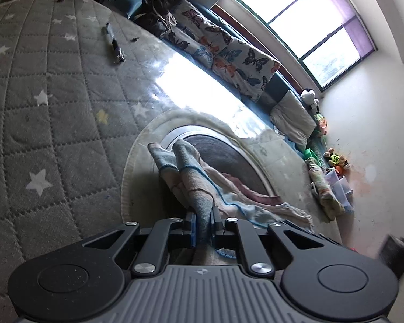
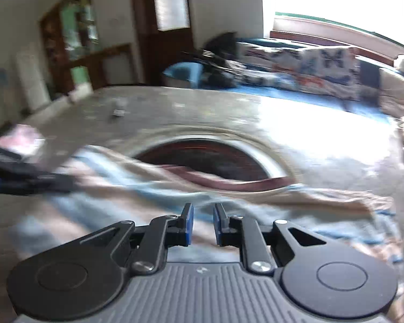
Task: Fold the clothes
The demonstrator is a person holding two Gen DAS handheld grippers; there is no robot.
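A pale blue, pink and cream striped cloth (image 1: 202, 185) lies crumpled on the quilted mat. My left gripper (image 1: 203, 215) is shut on a bunched fold of it, and the fold stands up between the blue pads. In the blurred right wrist view the same cloth (image 2: 153, 188) spreads across the mat. My right gripper (image 2: 203, 212) hovers just above it with its jaws a little apart and nothing between them. The left gripper (image 2: 27, 177) shows there at the left edge, on the cloth.
A grey star-patterned quilted mat (image 1: 40, 113) covers the surface. A round rug with a dark centre (image 1: 229, 156) lies under the cloth. A dark pen-like object (image 1: 113, 43) lies on the mat. Butterfly cushions (image 1: 229, 56), toys and a window line the far side.
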